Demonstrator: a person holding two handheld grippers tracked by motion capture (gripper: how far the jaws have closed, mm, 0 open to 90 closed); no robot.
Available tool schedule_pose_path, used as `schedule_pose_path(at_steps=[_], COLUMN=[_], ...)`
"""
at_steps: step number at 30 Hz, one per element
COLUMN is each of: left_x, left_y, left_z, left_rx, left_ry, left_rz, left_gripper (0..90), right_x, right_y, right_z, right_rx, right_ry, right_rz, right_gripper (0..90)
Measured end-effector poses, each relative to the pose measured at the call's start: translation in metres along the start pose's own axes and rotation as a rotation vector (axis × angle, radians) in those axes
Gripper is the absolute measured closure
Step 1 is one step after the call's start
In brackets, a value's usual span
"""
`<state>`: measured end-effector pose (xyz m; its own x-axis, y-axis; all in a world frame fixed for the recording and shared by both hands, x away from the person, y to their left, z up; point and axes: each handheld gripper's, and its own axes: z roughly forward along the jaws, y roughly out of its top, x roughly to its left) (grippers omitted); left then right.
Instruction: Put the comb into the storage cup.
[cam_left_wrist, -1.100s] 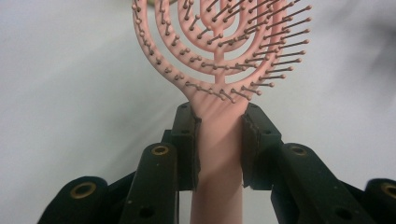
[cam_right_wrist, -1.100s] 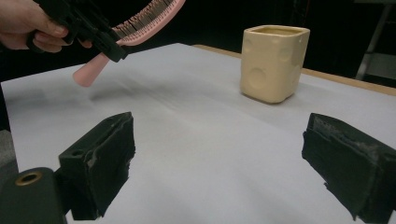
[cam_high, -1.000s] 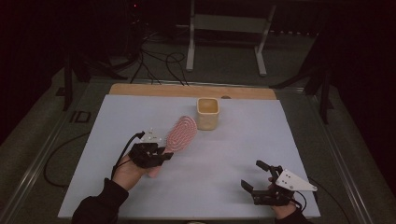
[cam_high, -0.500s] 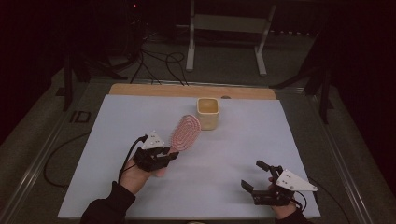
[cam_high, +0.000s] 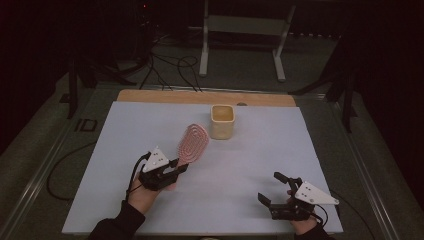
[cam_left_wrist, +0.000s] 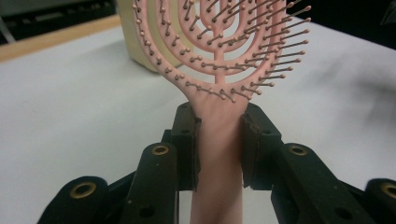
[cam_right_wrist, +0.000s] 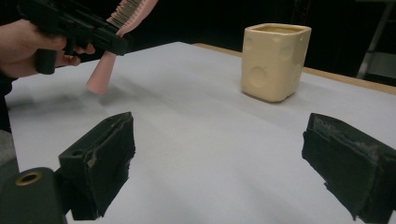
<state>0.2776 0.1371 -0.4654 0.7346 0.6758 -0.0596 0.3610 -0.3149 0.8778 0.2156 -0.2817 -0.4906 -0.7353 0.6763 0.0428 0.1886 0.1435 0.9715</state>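
Right tool: low at the near right edge of the tabletop, jaws wide apart, nothing between them.
Left tool: at near left, clamped on the handle of a pink hairbrush.
Hairbrush: lifted off the tabletop, bristled head tilted toward the cup.
Cup: cream, upright, just beyond the brush head.

Dim overhead light is falling on the pale grey table sheet, leaving the surroundings nearly black. Soft shadows are lying under the pink plastic hairbrush. Near black jaws are blurring slightly; grain is showing throughout.
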Motion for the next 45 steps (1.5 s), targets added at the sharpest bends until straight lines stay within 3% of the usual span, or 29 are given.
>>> schedule_pose_path(at_steps=[1,7,18,24,29,45], left_x=[-0.001,0.002,0.001,-0.001,-0.002,-0.001], left_y=[-0.003,-0.009,-0.011,-0.011,-0.012,-0.01], left_z=[-0.003,-0.011,-0.009,-0.011,-0.012,-0.017], left_rx=[-0.013,-0.068,-0.057,-0.065,-0.08,-0.101], left_ry=[0.015,0.015,0.036,0.052,0.055,0.054], left_rz=[-0.008,-0.027,-0.029,-0.015,-0.013,-0.031], left_gripper=[71.1,71.1,71.1,71.1,71.1,71.1], right_x=[-0.001,-0.001,0.004,0.008,0.014,0.015], right_y=[0.0,0.001,0.007,0.022,0.036,0.092], right_z=[0.001,0.0,-0.001,-0.005,-0.006,0.003], right_rx=[0.003,0.003,0.025,0.05,0.066,0.069], right_ry=[0.009,0.018,-0.034,-0.047,-0.03,-0.012], right_rz=[0.005,0.007,-0.006,-0.014,-0.033,0.009], right_gripper=[9.2,9.1,9.1,9.1,9.1,9.0])
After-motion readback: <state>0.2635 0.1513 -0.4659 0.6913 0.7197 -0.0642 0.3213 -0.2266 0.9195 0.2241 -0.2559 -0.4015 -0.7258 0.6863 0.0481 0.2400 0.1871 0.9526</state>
